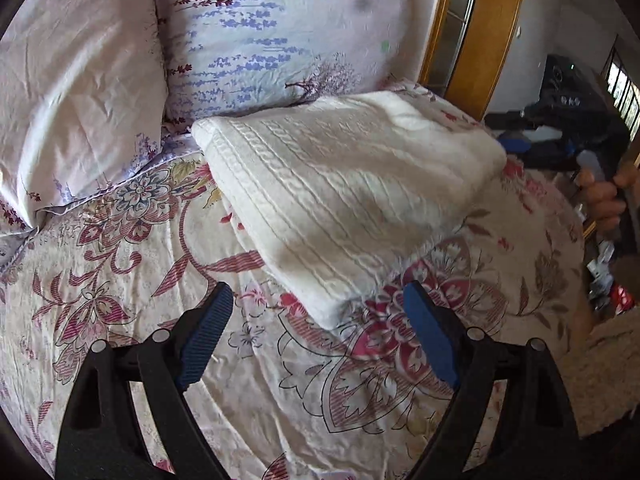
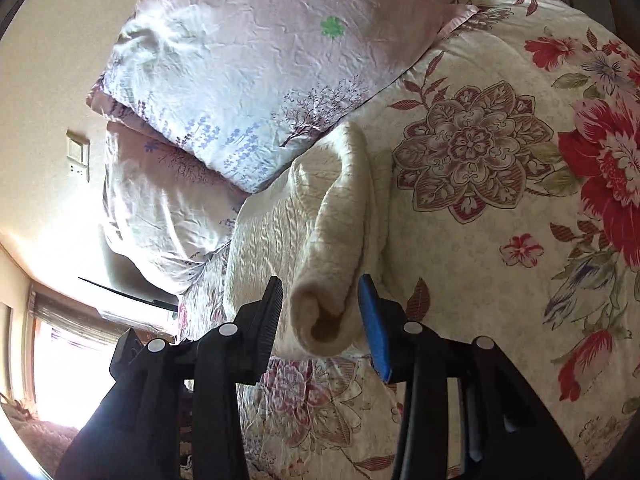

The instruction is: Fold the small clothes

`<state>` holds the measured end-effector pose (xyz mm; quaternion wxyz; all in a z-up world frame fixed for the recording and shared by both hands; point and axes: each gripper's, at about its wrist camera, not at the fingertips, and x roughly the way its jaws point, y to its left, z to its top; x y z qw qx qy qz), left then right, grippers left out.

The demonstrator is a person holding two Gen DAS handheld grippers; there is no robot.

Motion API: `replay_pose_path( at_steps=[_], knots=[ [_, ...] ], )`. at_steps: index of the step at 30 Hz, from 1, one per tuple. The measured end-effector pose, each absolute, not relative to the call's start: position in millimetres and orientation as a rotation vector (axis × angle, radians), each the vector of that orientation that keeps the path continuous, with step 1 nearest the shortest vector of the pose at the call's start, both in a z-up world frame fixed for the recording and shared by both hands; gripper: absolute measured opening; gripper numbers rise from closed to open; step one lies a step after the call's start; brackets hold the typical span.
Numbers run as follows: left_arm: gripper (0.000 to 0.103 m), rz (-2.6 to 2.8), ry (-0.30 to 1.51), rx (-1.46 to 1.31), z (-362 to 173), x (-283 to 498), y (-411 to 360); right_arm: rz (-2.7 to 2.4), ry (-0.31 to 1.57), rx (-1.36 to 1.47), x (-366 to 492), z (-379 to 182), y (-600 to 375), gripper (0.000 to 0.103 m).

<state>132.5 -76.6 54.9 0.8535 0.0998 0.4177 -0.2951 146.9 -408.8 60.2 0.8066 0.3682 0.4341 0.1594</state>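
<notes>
A cream cable-knit garment (image 1: pixel 344 196) lies folded into a thick rectangle on the floral bedspread (image 1: pixel 160 280), its far edge against the pillows. My left gripper (image 1: pixel 318 304) is open and empty, hovering just short of the garment's near corner. In the right wrist view the garment's rolled folded edge (image 2: pixel 324 280) sits between the two fingers of my right gripper (image 2: pixel 320 300), which stands open around it; I cannot tell if the pads touch it. The right gripper (image 1: pixel 516 146) also shows in the left wrist view at the garment's right end.
Two lavender-print pillows (image 1: pixel 260 32) (image 1: pixel 72 100) lean at the head of the bed. A wooden frame (image 1: pixel 472 28) stands behind the bed's far right. The bed's edge drops off at the right, with carpet (image 1: pixel 608 368) below. A window (image 2: pixel 60 360) glares bright at lower left.
</notes>
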Motion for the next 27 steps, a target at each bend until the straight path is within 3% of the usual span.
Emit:
replay_pose_path(
  at_steps=[10, 11, 14, 15, 27],
  knots=[
    [0.087, -0.374, 0.839, 0.285, 32, 142, -83, 0.325, 0.959, 0.648, 140, 56, -379, 0.042],
    [0.087, -0.350, 0.845, 0.263, 31, 144, -79, 0.322, 0.964, 0.623, 140, 56, -374, 0.039],
    [0.087, -0.311, 0.853, 0.208, 31, 148, -68, 0.307, 0.956, 0.543, 139, 57, -365, 0.013],
    [0.087, -0.304, 0.850, 0.204, 32, 147, -66, 0.303, 0.943, 0.537, 137, 58, -365, 0.011],
    [0.087, -0.310, 0.948, 0.032, 20, 154, -44, 0.199, 1.008, 0.661, 123, 7, -379, 0.008]
  ],
)
